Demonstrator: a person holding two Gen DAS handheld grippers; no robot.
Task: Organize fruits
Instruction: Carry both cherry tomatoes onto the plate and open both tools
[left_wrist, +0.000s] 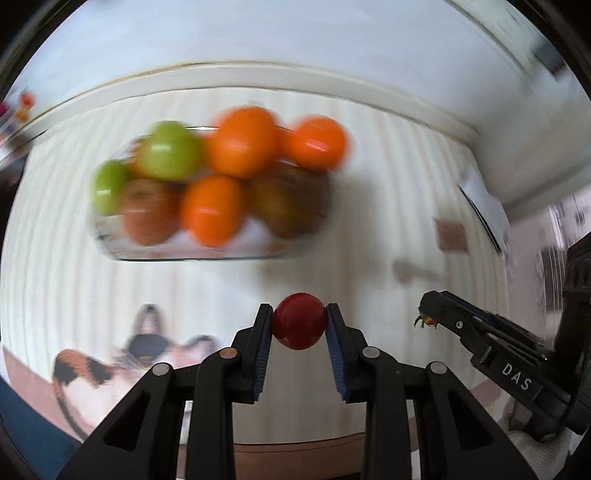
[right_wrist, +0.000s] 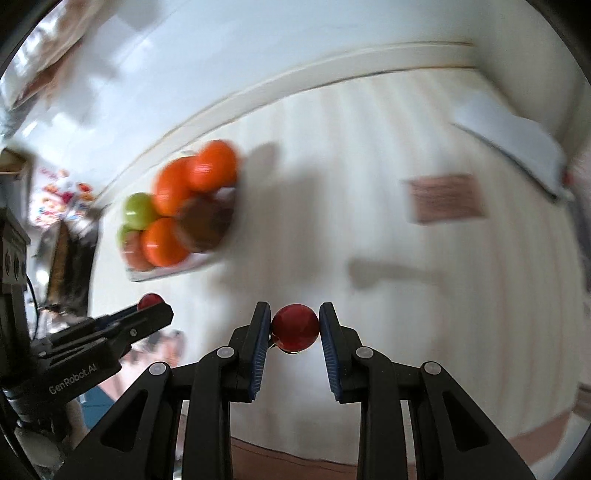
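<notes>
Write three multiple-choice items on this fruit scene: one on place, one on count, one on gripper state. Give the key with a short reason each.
1. Where are the oranges?
A. In the glass bowl with the green fruits
B. Loose on the table
C. In the right gripper

2. How many small red fruits are being held in all?
A. None
B. One
C. Two

3. How does the left gripper stand?
A. Wide open over the bowl
B. Shut on a red fruit
C. Shut on an orange

Key:
1 A: the oranges sit piled in the bowl beside the green fruits.
2 C: the left gripper pinches one red fruit and the right gripper pinches another red fruit.
3 B: both blue pads press the sides of the red fruit, clear of the table.
</notes>
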